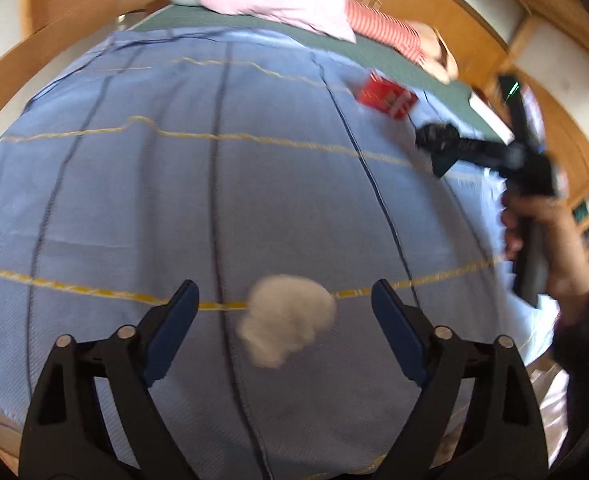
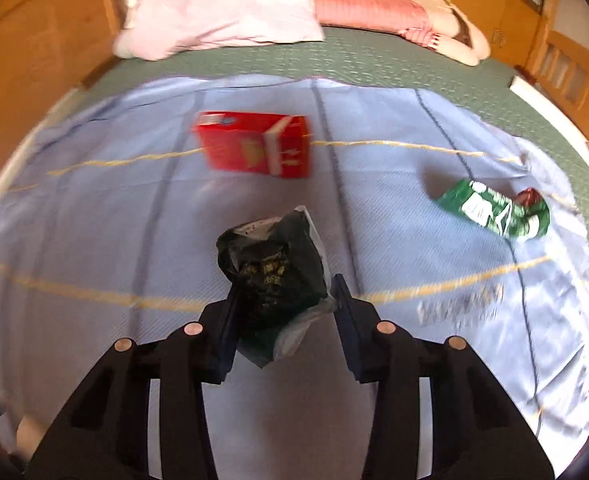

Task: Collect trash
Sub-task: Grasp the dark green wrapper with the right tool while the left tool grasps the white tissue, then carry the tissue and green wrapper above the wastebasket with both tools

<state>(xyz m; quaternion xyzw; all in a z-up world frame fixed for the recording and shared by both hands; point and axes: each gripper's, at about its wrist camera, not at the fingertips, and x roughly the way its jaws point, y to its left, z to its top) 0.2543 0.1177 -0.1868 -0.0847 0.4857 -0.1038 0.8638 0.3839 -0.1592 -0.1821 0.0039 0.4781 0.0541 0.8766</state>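
Observation:
A crumpled white tissue (image 1: 288,320) lies on the blue cloth (image 1: 134,200), between the wide-apart fingers of my left gripper (image 1: 284,288), which is open and not touching it. My right gripper (image 2: 286,286) is shut on a crumpled dark green-black wrapper (image 2: 274,276), held clear of the cloth. In the left wrist view that wrapper (image 1: 434,136) shows at the right, with a person's hand (image 1: 542,232) on the gripper handle. A red carton (image 2: 254,146) lies further up the cloth. A crushed green packet (image 2: 494,210) rests at the right.
The blue cloth covers a green bedspread (image 2: 374,60). A pink pillow (image 2: 222,8) and a red-striped bolster (image 2: 370,10) lie at the head of the bed. Wooden panelling (image 2: 34,40) surrounds the bed. The cloth's right edge (image 2: 566,320) is rumpled.

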